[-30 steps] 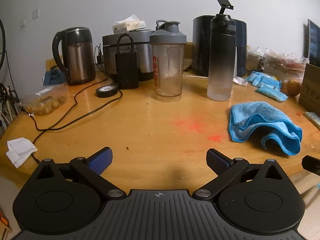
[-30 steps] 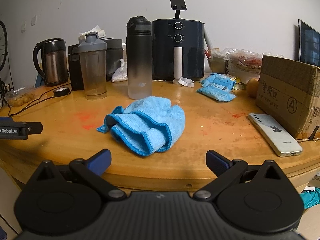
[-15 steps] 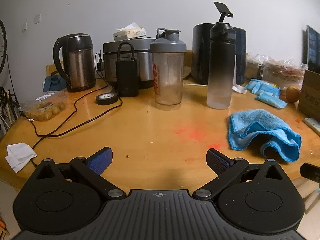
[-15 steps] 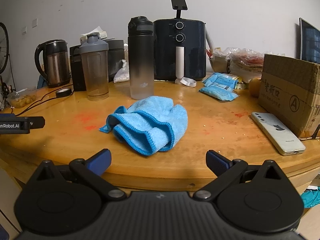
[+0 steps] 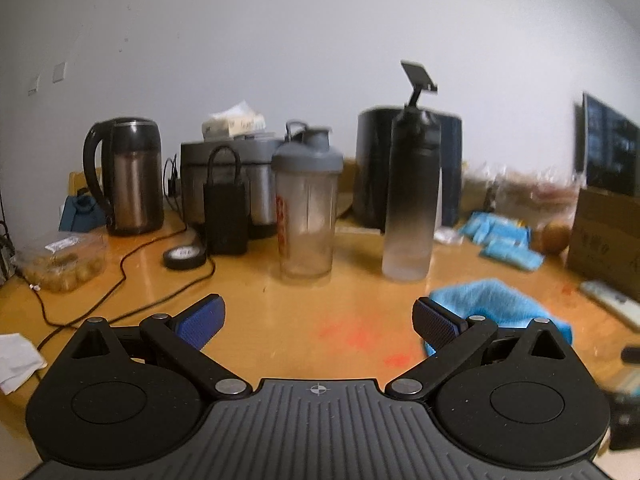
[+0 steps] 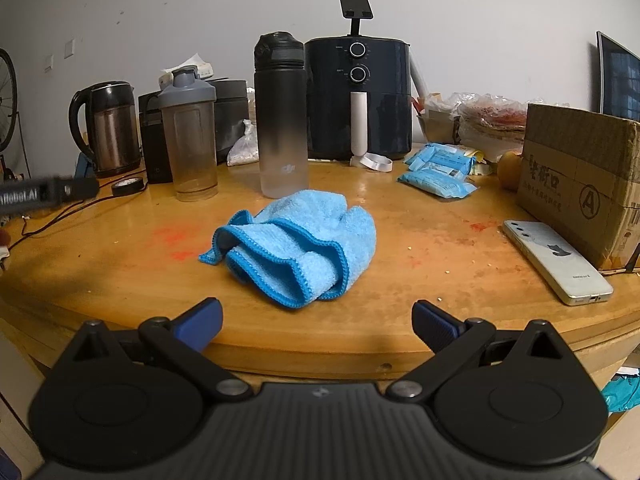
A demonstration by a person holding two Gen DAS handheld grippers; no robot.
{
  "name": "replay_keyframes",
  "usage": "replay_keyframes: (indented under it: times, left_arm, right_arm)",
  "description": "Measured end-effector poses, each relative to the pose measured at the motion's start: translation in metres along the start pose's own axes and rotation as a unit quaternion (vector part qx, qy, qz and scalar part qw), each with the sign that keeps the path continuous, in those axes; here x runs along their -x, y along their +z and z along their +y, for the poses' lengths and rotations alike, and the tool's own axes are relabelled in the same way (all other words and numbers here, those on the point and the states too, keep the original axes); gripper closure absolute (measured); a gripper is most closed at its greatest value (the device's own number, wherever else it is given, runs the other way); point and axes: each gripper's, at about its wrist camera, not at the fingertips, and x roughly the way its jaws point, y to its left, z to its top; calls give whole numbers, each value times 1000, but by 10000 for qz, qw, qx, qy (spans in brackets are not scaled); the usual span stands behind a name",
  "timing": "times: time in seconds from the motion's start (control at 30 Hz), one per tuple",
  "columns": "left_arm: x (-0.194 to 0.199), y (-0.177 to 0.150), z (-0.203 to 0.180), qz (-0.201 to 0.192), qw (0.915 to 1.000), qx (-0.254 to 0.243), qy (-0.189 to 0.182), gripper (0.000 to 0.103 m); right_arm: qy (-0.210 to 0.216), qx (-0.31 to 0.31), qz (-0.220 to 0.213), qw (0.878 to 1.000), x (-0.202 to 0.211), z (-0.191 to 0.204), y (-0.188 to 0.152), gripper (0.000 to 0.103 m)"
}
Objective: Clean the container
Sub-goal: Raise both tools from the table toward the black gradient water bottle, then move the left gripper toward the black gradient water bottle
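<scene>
A clear shaker cup with a grey lid (image 5: 307, 208) (image 6: 192, 136) stands upright mid-table. Right of it is a tall black-to-frosted bottle (image 5: 412, 196) (image 6: 282, 120). A crumpled blue cloth (image 6: 296, 244) (image 5: 496, 304) lies in front of the bottle. My left gripper (image 5: 318, 318) is open and empty, low over the table, with the shaker straight ahead. My right gripper (image 6: 316, 320) is open and empty at the table's near edge, the cloth just beyond it. The left gripper's side (image 6: 44, 194) shows at the left of the right wrist view.
Kettle (image 5: 128, 176), rice cooker (image 5: 236, 168), black power pack (image 5: 225, 212), tape roll (image 5: 184, 258) and a cable (image 5: 120, 280) crowd the back left. An air fryer (image 6: 360, 96) stands behind the bottle. Snack packs (image 6: 436, 176), a cardboard box (image 6: 580, 176) and a phone (image 6: 556, 260) lie at the right.
My left gripper has moved forward over the table and tilted up, so the shaker and bottle look nearer. The right gripper has edged slightly closer to the cloth. Both stay open.
</scene>
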Motion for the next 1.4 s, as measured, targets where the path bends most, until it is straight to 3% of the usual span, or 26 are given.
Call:
replay_keyframes:
  times: [0.37, 0.73, 0.9, 1.13, 1.4]
  left_arm:
    - [9, 16, -10, -1108, 9928, -203, 410, 0]
    - [8, 22, -3, -1167, 9931, -95, 7, 0]
    - [8, 22, 0, -1215, 9926, -56, -55, 0]
    - [6, 22, 1, -1185, 9929, -37, -62, 0]
    - [3, 22, 4, -1110, 9937, -52, -156, 0]
  right_arm:
    - [-7, -34, -51, 10000, 0, 0, -3, 0]
    - [-1, -37, -337, 9994, 5, -1, -2, 0]
    - [-66, -64, -940, 9955, 17, -3, -1, 0]
    - [-171, 42, -1957, 9805, 37, -5, 0, 0]
    - [-44, 117, -2089, 9778, 40, -4, 2, 0]
